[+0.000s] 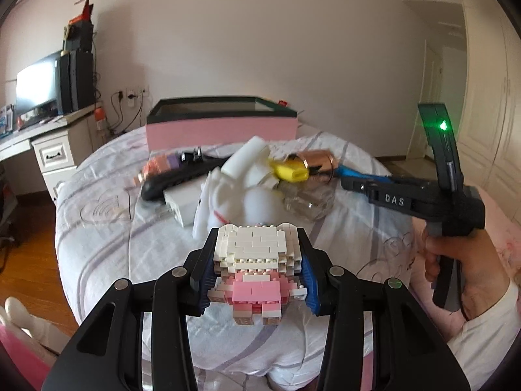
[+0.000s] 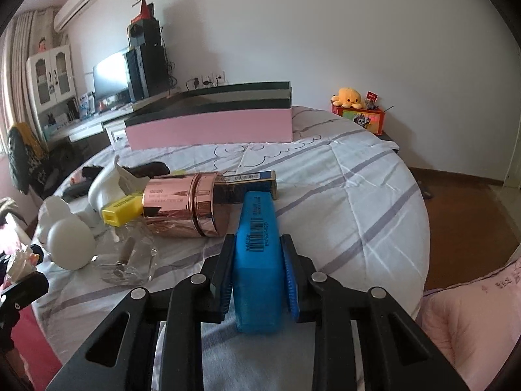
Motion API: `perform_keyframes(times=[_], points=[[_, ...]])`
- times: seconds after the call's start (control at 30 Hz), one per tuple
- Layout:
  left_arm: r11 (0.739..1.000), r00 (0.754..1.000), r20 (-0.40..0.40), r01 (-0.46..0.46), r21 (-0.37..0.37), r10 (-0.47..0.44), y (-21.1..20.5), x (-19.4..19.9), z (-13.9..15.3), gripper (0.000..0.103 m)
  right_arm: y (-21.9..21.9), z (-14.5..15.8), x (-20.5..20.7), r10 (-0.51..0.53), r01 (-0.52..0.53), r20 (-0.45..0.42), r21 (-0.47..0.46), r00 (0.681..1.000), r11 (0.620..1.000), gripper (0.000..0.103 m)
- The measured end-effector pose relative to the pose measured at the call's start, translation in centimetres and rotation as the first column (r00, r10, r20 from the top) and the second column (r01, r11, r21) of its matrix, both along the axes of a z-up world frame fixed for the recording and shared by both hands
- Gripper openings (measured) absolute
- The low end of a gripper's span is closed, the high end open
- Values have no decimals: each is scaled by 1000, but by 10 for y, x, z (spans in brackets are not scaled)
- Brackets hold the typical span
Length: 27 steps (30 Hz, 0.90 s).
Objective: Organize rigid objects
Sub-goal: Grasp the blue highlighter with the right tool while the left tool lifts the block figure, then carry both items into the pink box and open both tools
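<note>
My left gripper point(image 1: 255, 254) is shut on a white and pink brick-built figure point(image 1: 255, 267), held above the bed. My right gripper point(image 2: 257, 247) is shut on a blue box with a barcode point(image 2: 259, 244); it also shows in the left wrist view point(image 1: 350, 176), reaching into the pile. The pile on the bed holds a rose-gold canister point(image 2: 182, 208), a yellow block point(image 2: 120, 210), a clear glass jar point(image 2: 125, 262), a white round figure point(image 2: 70, 244) and a dark blue carton point(image 2: 250, 184). An open pink box with a dark rim point(image 1: 221, 127) stands behind the pile.
The bed point(image 2: 342, 195) has a white quilt with purple stripes. A desk with a monitor point(image 1: 39, 88) stands left. A small table with a yellow plush point(image 2: 350, 97) stands at the far right. Wooden floor point(image 2: 462, 221) lies right of the bed.
</note>
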<state>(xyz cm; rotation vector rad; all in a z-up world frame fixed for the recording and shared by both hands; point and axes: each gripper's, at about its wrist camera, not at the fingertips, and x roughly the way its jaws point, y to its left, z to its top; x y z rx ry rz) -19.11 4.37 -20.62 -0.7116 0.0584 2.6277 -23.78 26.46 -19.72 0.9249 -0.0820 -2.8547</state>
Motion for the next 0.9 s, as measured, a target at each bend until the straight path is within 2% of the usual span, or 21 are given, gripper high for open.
perform_keyframes(times=[0.07,0.2,0.43,0.63,0.73,0.9], points=[[1000,1000,-10,-3,-25,2,2,-2,5,44,2,4,4,1,-1,-6,-9,1000,1000,27],[1000,1000,-19,5,-24,-5,1,-12,20,44,8,17,8,5,-6,-23,-43,1000,999,27],[999,999,-36,-18,-50,16,4,-54,55,44,6,56,-7,59,-63,-68,-63,996,996,27],[996,998,-66,-26,-84,21,6,-112,89,44,-11,90,-46,134,-138,-93,-35,987,990,27],[998,999,-38,-10,-63,8,5,-150,100,44,-20,100,-69,169,-171,-94,-15,981,985,27],[996,999,18,-25,-86,27,7,-219,102,44,-35,103,-127,216,-215,-44,22,975,976,27]])
